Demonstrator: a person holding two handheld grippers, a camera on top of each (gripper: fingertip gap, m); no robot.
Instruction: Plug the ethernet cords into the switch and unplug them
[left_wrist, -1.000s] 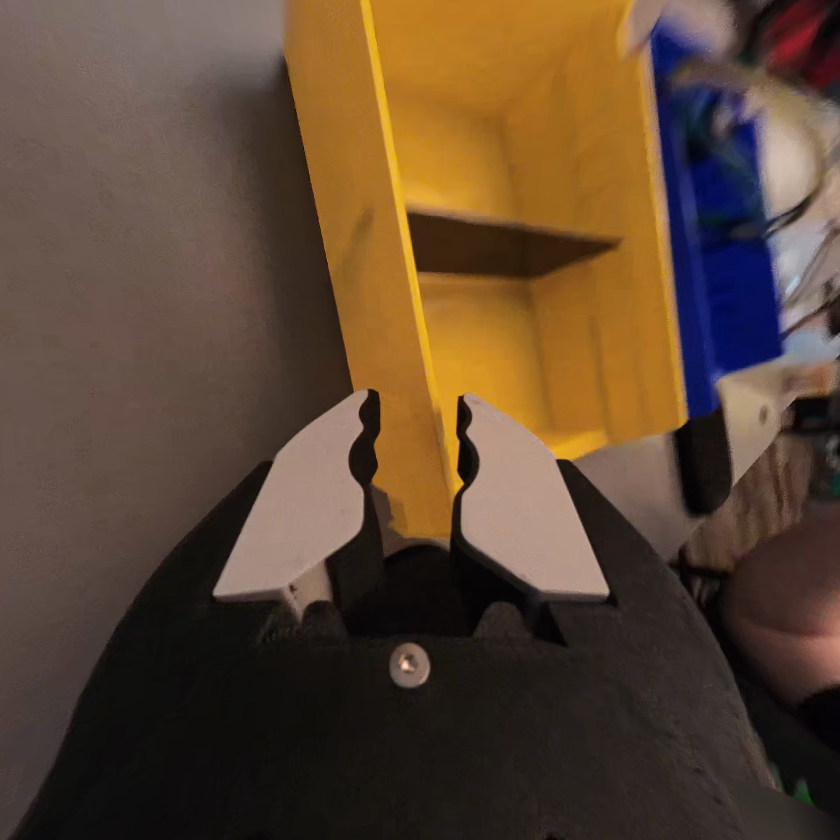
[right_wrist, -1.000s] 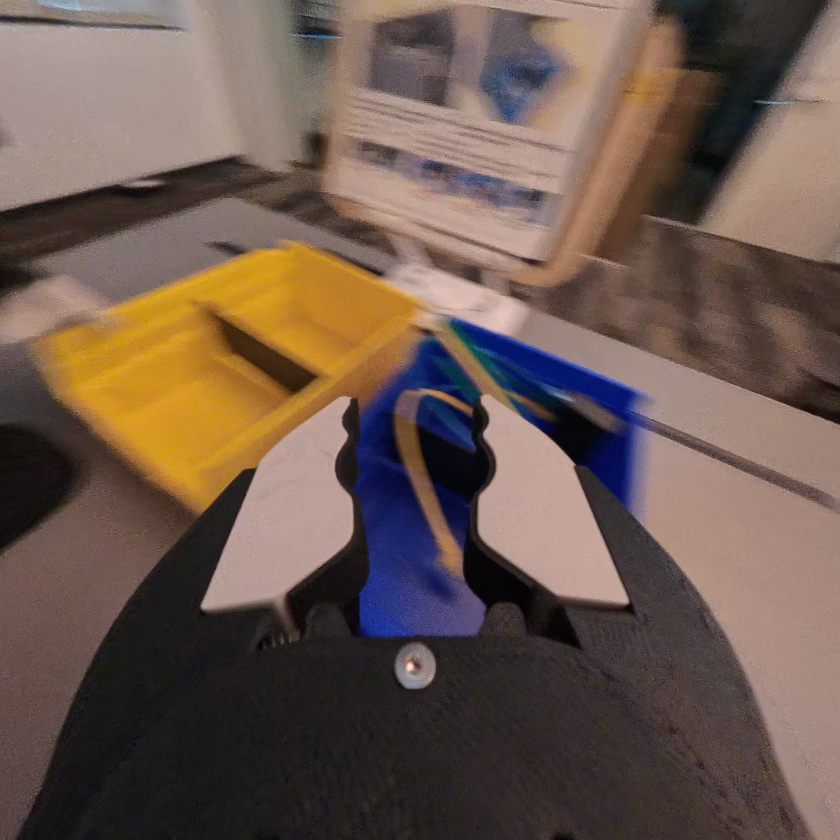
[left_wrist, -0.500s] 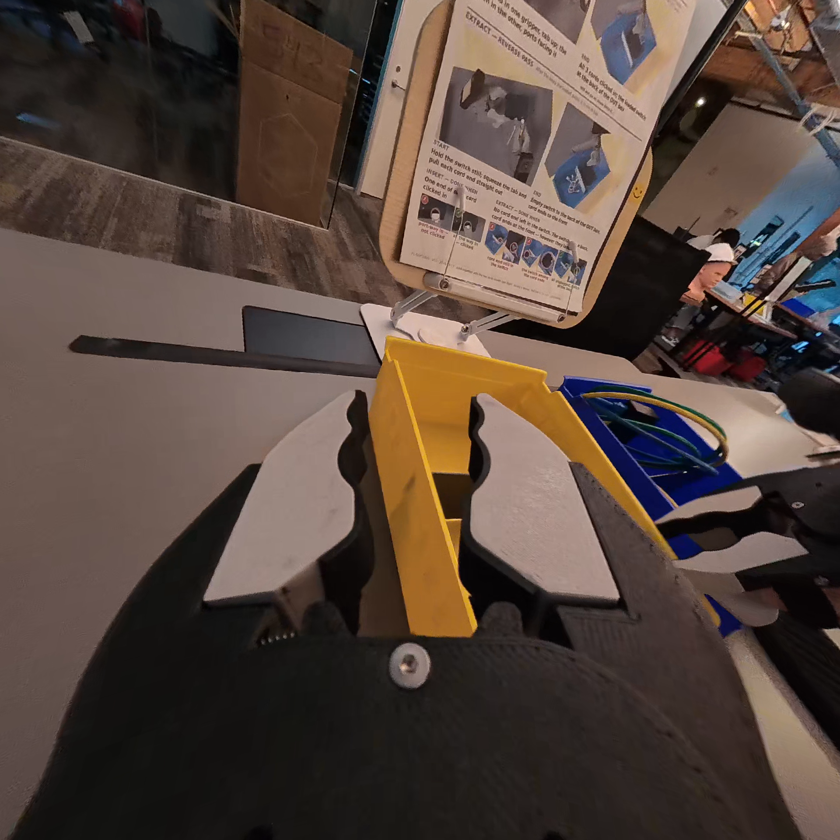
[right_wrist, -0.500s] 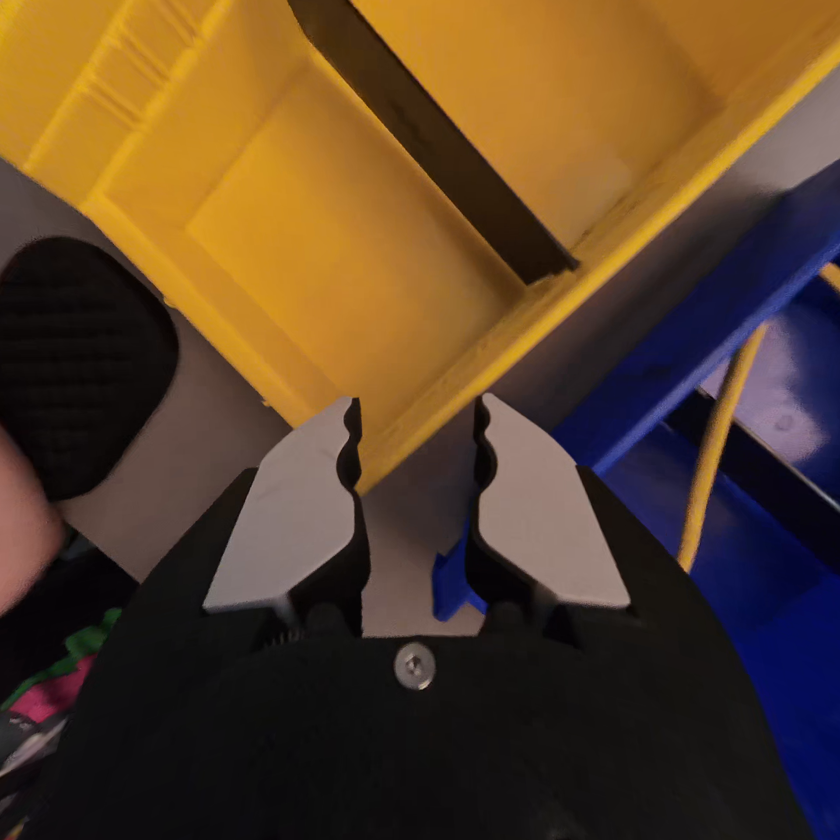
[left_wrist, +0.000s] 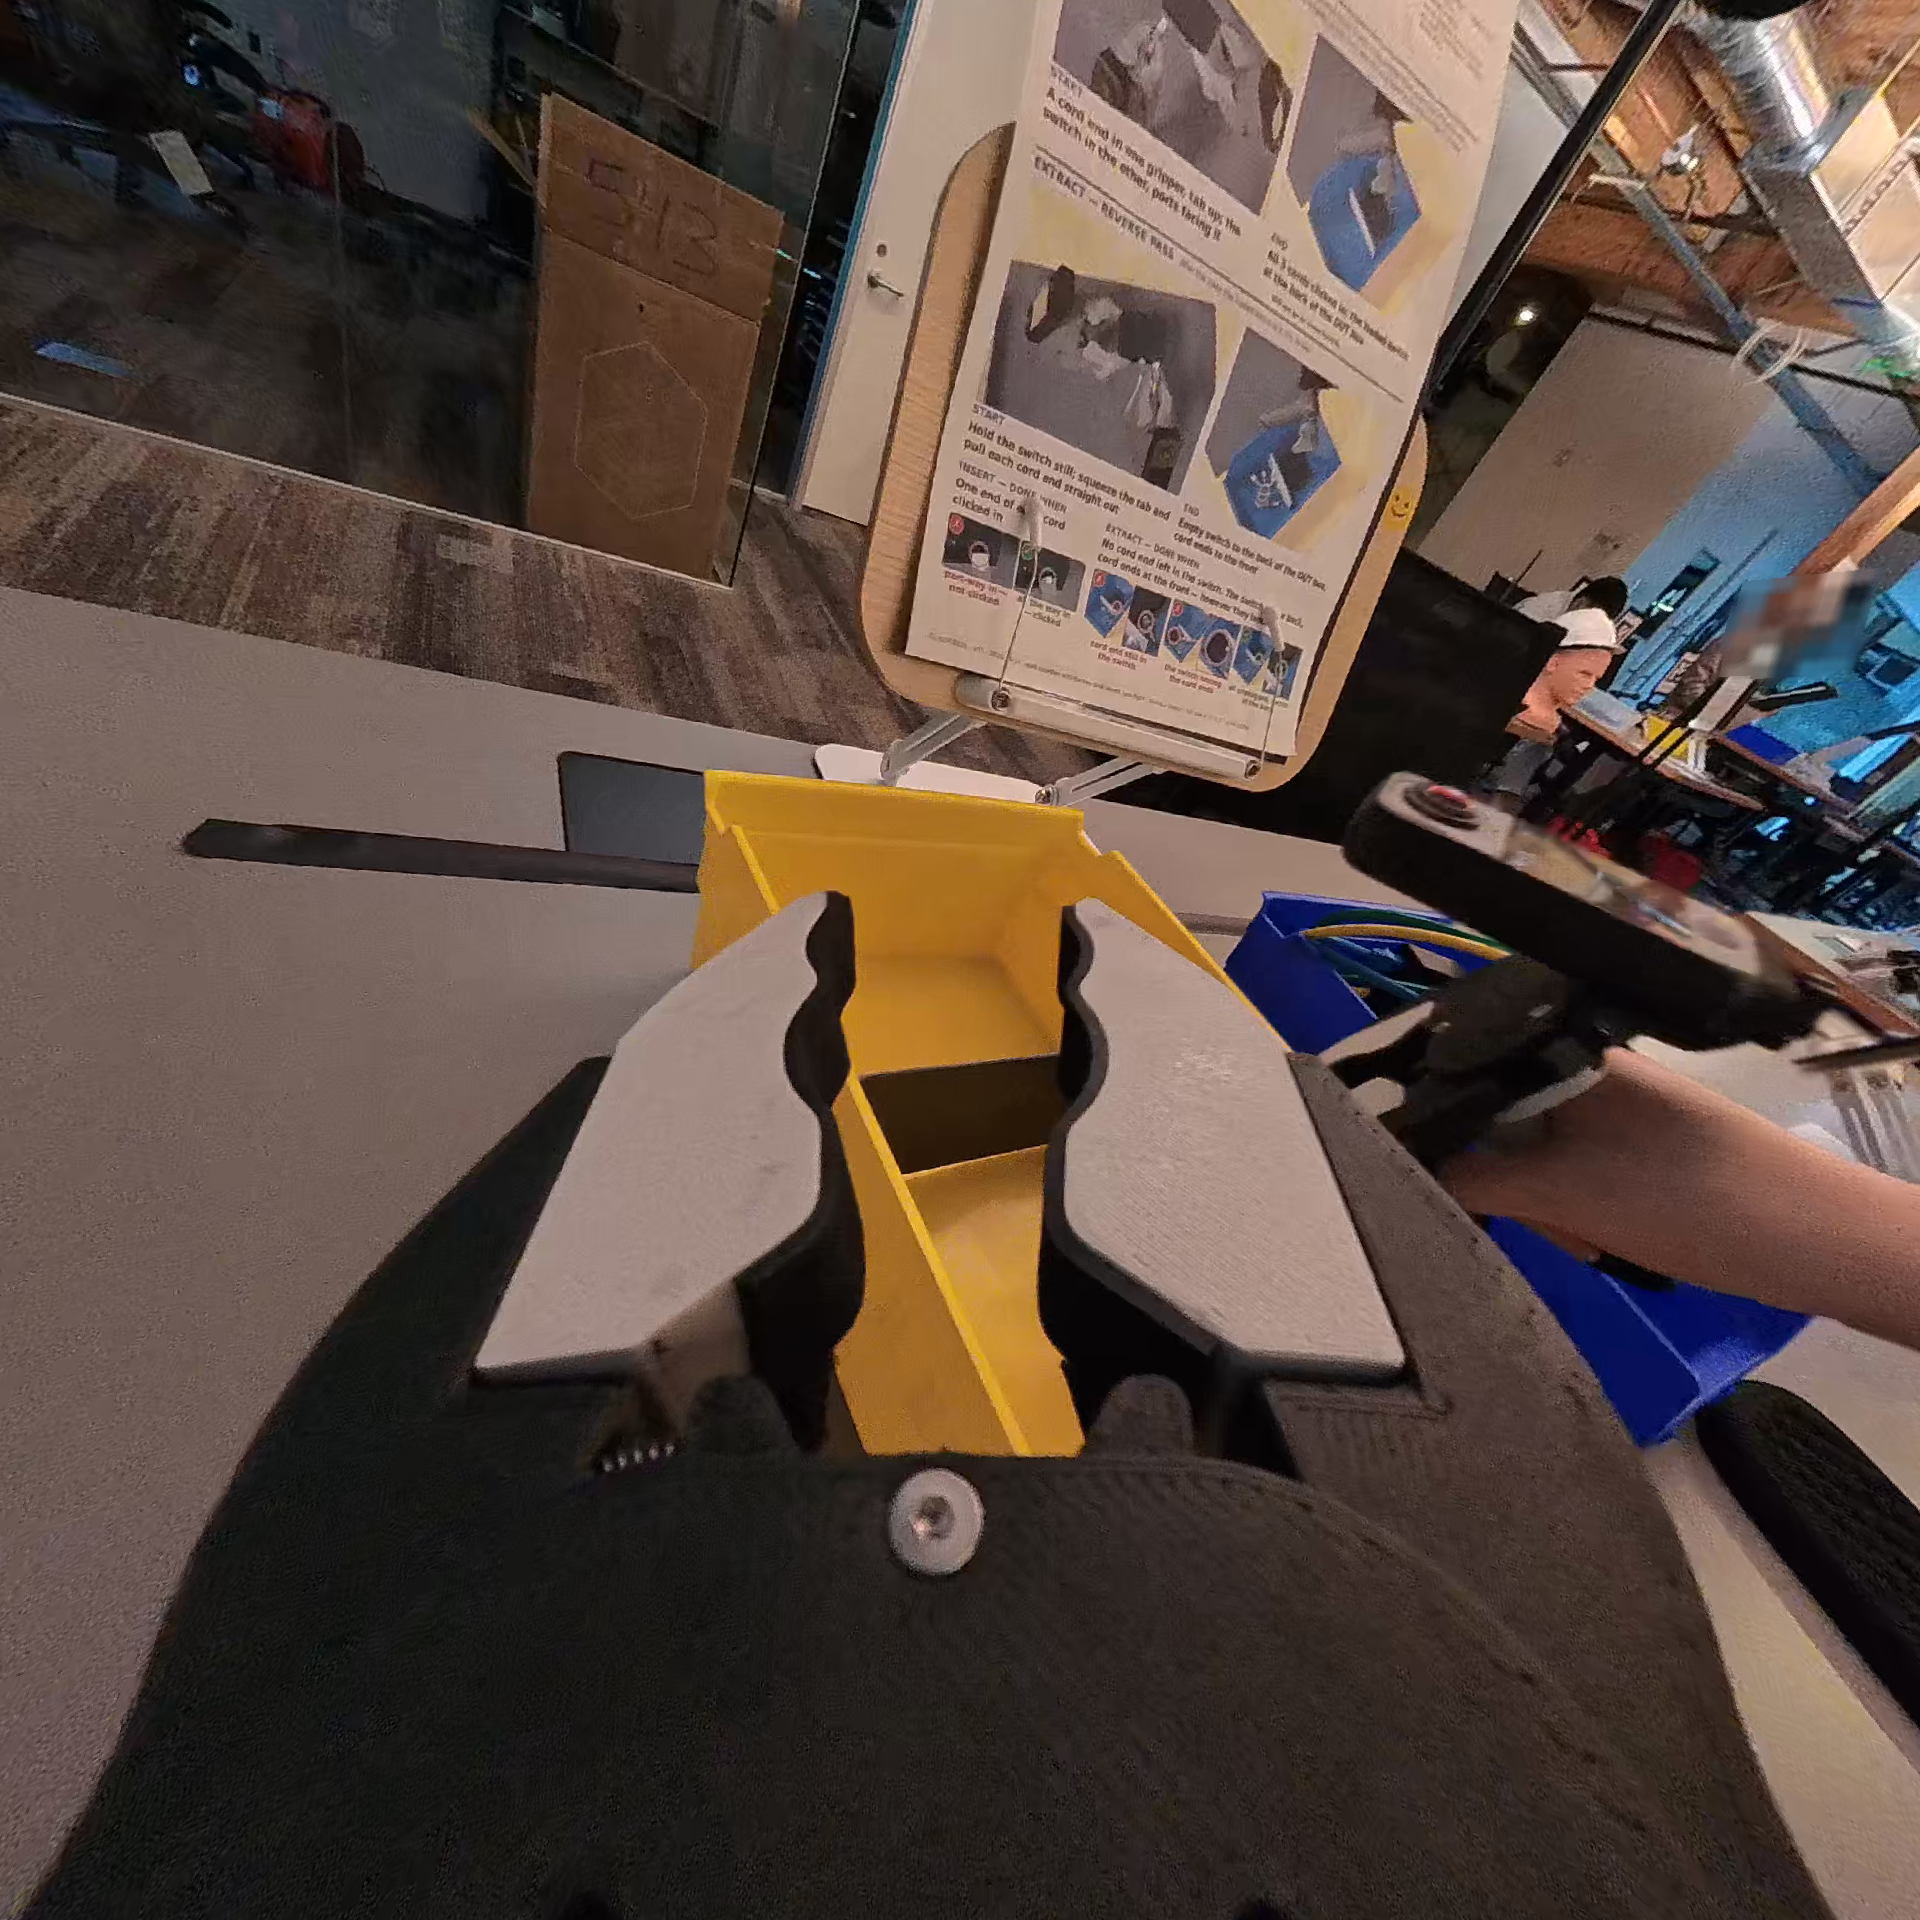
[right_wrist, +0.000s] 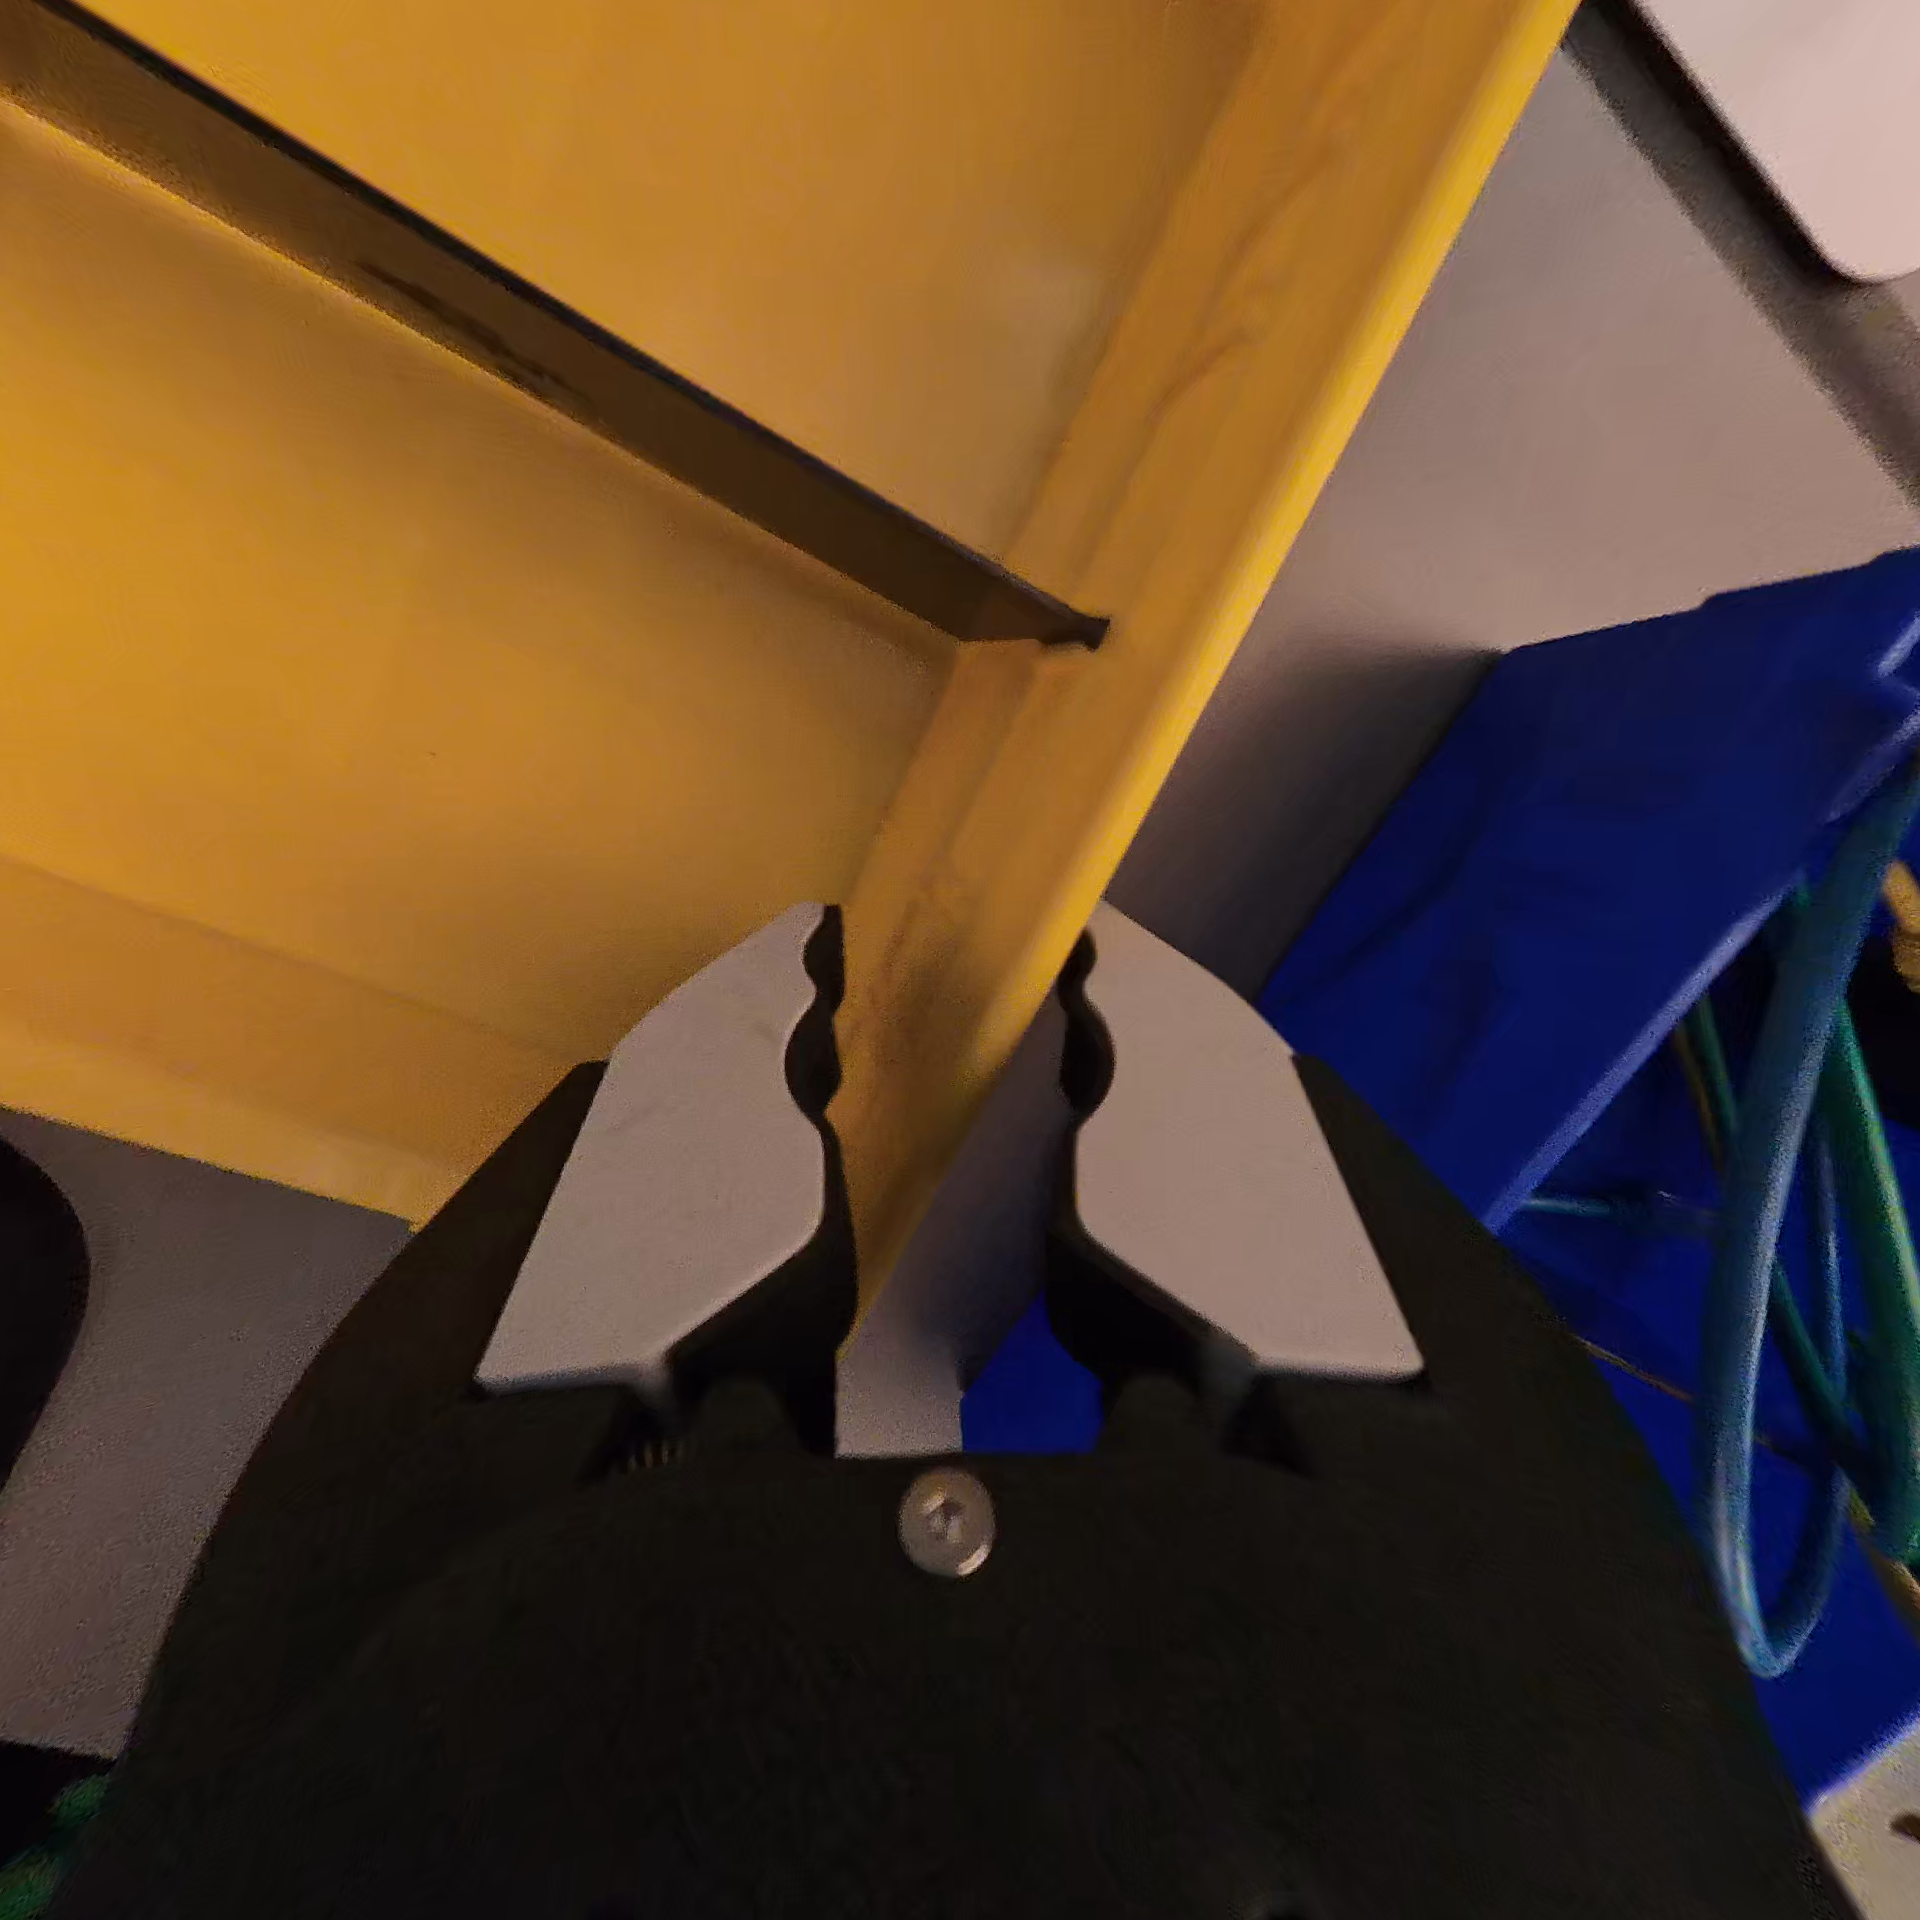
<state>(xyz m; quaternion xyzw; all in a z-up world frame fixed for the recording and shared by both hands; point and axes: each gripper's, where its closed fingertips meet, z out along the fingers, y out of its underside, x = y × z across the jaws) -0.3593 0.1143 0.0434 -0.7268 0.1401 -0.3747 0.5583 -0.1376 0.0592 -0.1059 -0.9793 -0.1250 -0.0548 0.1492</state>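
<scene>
Left gripper (left_wrist: 951, 1039): parted, straddling yellow bin (left_wrist: 914, 852) wall, nothing clamped. Right gripper (right_wrist: 956, 1018): parted astride the bin's other rim. Cords (right_wrist: 1766, 1299): in blue bin (right_wrist: 1558, 831); I judge them light, floppy; I'd grip the stiff plug. Switch: unseen.

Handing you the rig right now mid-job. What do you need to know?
Left tongs: open, straddling the left wall of the yellow bin, not gripping.
Right tongs: astride the bin's right wall; a real clamp cannot be confirmed.
Yellow bin: the visible parts of both compartments look empty, with a black divider between them.
Cords: bundled in the blue bin to the right.
Switch: not visible in either view.
Done: no cord is held.
Left: find the switch, plug the cords in, unplug them.
</scene>
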